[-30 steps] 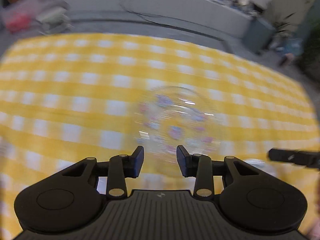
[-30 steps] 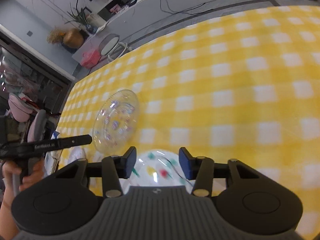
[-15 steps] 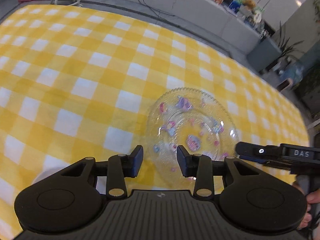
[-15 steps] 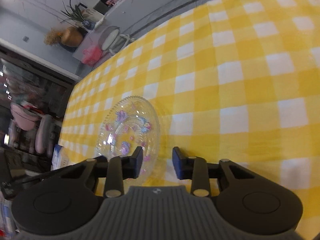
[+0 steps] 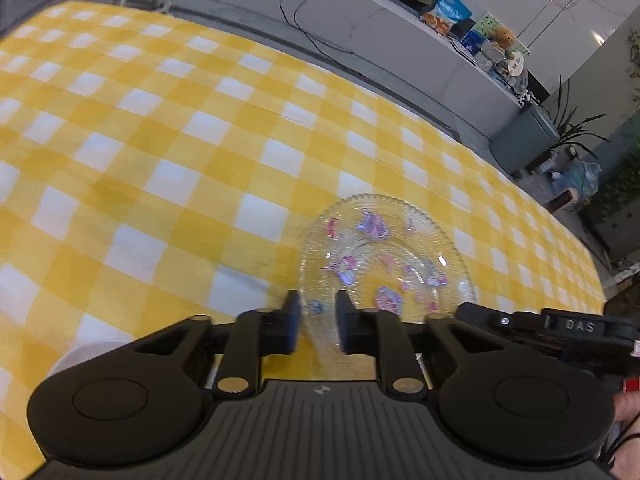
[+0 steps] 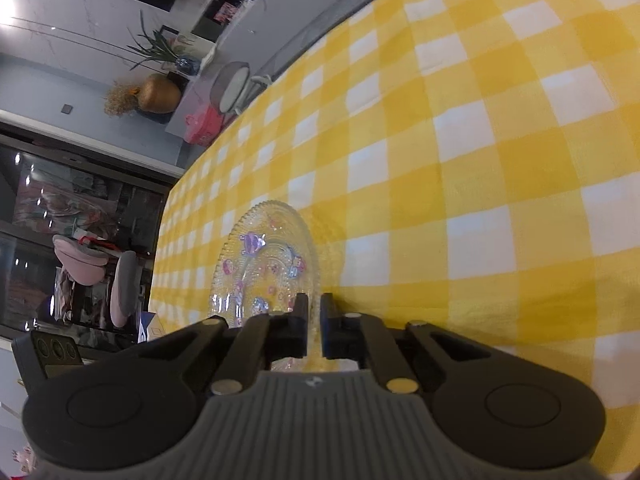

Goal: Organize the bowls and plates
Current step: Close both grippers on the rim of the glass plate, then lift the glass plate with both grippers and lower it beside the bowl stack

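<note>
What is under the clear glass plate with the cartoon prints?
Through the clear glass plate with cartoon prints, only the yellow-and-white checked tablecloth shows. The gripper bodies cover the plate's near edge, so underneath there is unseen.

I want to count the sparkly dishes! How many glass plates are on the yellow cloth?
1. The plate lies on the cloth, its near rim between both grippers' fingers. Others may be hidden behind the grippers.

A lived-in home is being shown: a yellow checked tablecloth (image 5: 168,152) is being spread over a table, and beyond it a grey counter (image 5: 372,20) is being crowded with snack packets (image 5: 450,10), with a potted plant (image 5: 568,120) nearby.
</note>
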### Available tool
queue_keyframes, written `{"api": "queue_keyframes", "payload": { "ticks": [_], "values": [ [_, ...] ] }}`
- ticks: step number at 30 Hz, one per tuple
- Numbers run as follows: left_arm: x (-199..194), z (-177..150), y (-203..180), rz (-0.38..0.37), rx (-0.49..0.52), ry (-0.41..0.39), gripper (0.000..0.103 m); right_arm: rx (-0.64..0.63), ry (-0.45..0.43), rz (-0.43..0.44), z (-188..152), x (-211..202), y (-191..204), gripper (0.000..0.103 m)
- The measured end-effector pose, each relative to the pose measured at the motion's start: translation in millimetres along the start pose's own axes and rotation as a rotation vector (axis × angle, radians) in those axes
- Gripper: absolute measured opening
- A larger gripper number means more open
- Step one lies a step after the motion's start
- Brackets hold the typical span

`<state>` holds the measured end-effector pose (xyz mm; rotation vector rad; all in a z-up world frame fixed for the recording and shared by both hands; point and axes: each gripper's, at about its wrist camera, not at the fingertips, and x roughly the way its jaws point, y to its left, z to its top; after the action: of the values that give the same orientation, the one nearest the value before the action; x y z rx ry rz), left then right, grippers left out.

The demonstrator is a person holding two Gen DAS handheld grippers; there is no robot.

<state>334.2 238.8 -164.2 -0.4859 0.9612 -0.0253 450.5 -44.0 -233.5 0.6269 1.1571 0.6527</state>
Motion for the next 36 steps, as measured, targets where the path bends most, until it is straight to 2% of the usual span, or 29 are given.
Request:
{"api": "queue_keyframes", "payload": {
  "ticks": [2, 5, 7, 9, 15, 19, 21, 23, 28, 32, 36],
  "values": [
    [-2.0, -2.8, -0.7, -0.004, 0.025, -0.01, 0.016, -0.043, -0.019, -0.001, -4.0, -1.7, 0.7, 0.004],
    [-7.0, -3.1, 7.6, -0.054, -0.037, -0.02, 0.012, -0.032, -0.032, 0.015, -6.1, -4.4, -3.8, 0.005],
    [-13.2, -1.2, 13.4, -0.102, -0.082, -0.044, 0.01, -0.035, -0.056, 0.056, -10.0, -11.3, -7.7, 0.006],
    [-19.0, 0.7, 12.5, -0.131, -0.086, -0.061, 0.01, -0.032, -0.085, 0.11, -14.3, -19.9, -10.5, 0.006],
    [-33.5, 5.3, -13.9, -0.161, -0.019, -0.029, 0.01, -0.055, -0.112, 0.129, -24.9, -52.0, -9.0, 0.007],
    [-50.0, 1.1, -40.8, -0.213, 0.036, 0.014, 0.01, -0.047, -0.136, 0.143, -36.6, -93.6, -9.4, 0.007],
    [-58.2, -4.2, -59.7, -0.206, 0.075, 0.055, 0.011, -0.058, -0.156, 0.142, -45.3, -117.8, -6.2, 0.007],
    [-66.1, -13.6, -80.5, -0.188, 0.097, 0.106, 0.012, -0.061, -0.164, 0.132, -57.3, -145.1, -2.8, 0.007],
    [-94.1, -46.4, -124.9, -0.221, 0.146, 0.123, 0.012, -0.054, -0.178, 0.097, -93.1, -213.7, -3.1, 0.008],
    [-112.3, -79.4, -153.8, -0.214, 0.178, 0.141, 0.013, -0.036, -0.207, 0.083, -123.4, -259.5, -7.6, 0.008],
    [-117.9, -113.6, -160.5, -0.17, 0.111, 0.195, 0.015, -0.022, -0.203, 0.11, -153.2, -286.3, -14.2, 0.008]
  ]
}}
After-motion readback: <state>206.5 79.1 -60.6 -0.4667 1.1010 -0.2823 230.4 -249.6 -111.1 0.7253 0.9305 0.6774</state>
